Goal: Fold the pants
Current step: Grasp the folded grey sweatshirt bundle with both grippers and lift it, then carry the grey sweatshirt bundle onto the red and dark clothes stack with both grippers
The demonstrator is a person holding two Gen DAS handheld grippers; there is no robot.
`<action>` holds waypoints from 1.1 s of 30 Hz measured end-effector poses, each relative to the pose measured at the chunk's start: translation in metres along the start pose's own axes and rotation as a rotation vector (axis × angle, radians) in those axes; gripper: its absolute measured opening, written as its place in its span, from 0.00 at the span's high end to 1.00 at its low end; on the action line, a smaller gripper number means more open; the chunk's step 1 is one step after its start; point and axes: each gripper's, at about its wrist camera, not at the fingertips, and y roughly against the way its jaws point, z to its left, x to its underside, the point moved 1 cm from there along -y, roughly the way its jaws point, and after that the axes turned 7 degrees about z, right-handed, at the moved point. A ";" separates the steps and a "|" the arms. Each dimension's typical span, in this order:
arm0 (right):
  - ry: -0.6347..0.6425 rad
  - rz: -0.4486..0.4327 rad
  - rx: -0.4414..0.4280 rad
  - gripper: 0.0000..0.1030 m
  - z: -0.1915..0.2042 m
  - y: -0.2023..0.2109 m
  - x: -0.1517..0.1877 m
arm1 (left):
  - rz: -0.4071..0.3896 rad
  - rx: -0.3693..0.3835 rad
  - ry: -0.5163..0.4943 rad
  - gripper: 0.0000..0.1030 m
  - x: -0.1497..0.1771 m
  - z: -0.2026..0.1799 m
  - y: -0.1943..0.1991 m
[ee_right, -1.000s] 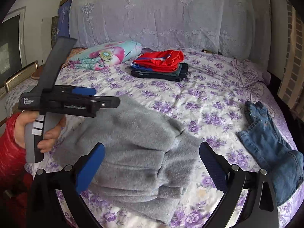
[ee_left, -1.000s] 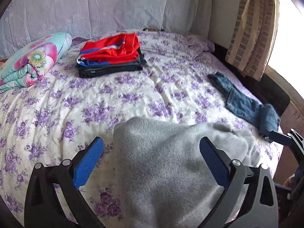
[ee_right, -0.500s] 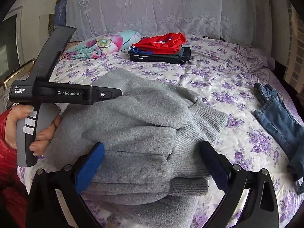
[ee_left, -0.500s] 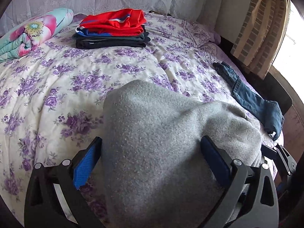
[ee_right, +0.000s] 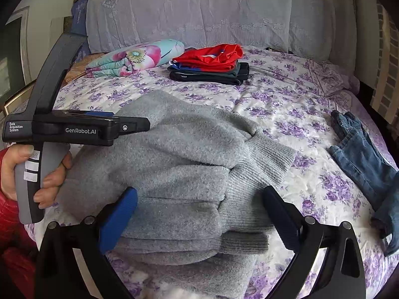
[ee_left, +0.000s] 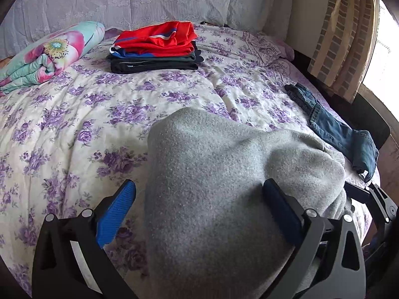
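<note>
A bed point(ee_left: 124, 114) fills most of both views, covered with a cream bedspread printed with purple flowers. Behind it, a pale lilac lace-patterned cloth point(ee_right: 212, 12) drapes across the headboard area. To the right in the left wrist view, a beige and brown brick-patterned curtain point(ee_left: 341, 32) hangs beside a window point(ee_left: 384, 49) glowing with bright daylight. A dark bed frame edge point(ee_left: 369, 119) shows below the curtain. In the right wrist view, a pale wall point(ee_right: 42, 30) and part of a framed picture point(ee_right: 15, 99) appear at the far left.
</note>
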 end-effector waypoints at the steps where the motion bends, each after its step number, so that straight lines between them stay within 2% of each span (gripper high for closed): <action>1: 0.002 0.006 0.000 0.03 0.000 0.001 -0.001 | -0.004 -0.005 -0.001 0.04 0.001 0.000 0.002; 6: 0.009 0.017 0.009 0.03 -0.001 0.005 -0.001 | -0.025 -0.026 -0.009 0.04 0.009 -0.001 0.014; 9: 0.003 0.013 0.009 0.03 -0.004 0.011 0.000 | -0.022 -0.002 0.000 0.05 0.014 0.002 0.022; 11: -0.021 -0.011 -0.012 0.03 -0.015 0.021 0.000 | 0.005 0.068 0.023 0.05 0.021 0.011 0.028; 14: -0.126 -0.022 -0.099 0.03 -0.050 0.031 0.001 | 0.082 0.228 0.100 0.05 0.035 0.034 0.031; 17: -0.294 0.049 -0.212 0.03 -0.092 0.015 0.003 | 0.191 0.370 0.192 0.05 0.050 0.053 0.017; 19: -0.376 0.113 -0.298 0.03 -0.108 -0.006 0.005 | 0.225 0.449 0.207 0.05 0.057 0.053 0.008; 22: -0.441 0.177 -0.449 0.03 -0.114 -0.036 0.007 | 0.210 0.442 0.132 0.05 0.057 0.037 0.007; 24: -0.468 0.219 -0.514 0.03 -0.113 -0.056 0.007 | 0.212 0.488 0.092 0.05 0.051 0.026 0.003; 27: -0.493 0.188 -0.545 0.03 -0.110 -0.066 0.005 | 0.204 0.447 0.032 0.04 0.043 0.010 -0.010; 28: -0.479 0.179 -0.544 0.09 -0.106 -0.065 0.003 | 0.193 0.448 0.037 0.04 0.041 0.008 -0.013; 29: -0.453 0.159 -0.547 0.21 -0.101 -0.061 0.002 | 0.180 0.442 0.052 0.12 0.039 0.009 -0.013; 30: -0.419 0.141 -0.497 0.26 -0.094 -0.054 0.000 | 0.168 0.426 0.055 0.16 0.036 0.010 -0.011; 32: -0.321 0.096 -0.415 0.33 -0.081 -0.037 -0.007 | 0.133 0.391 0.021 0.36 0.031 0.009 0.000; 33: -0.280 0.073 -0.391 0.36 -0.077 -0.029 -0.012 | 0.118 0.384 -0.002 0.41 0.027 0.010 0.008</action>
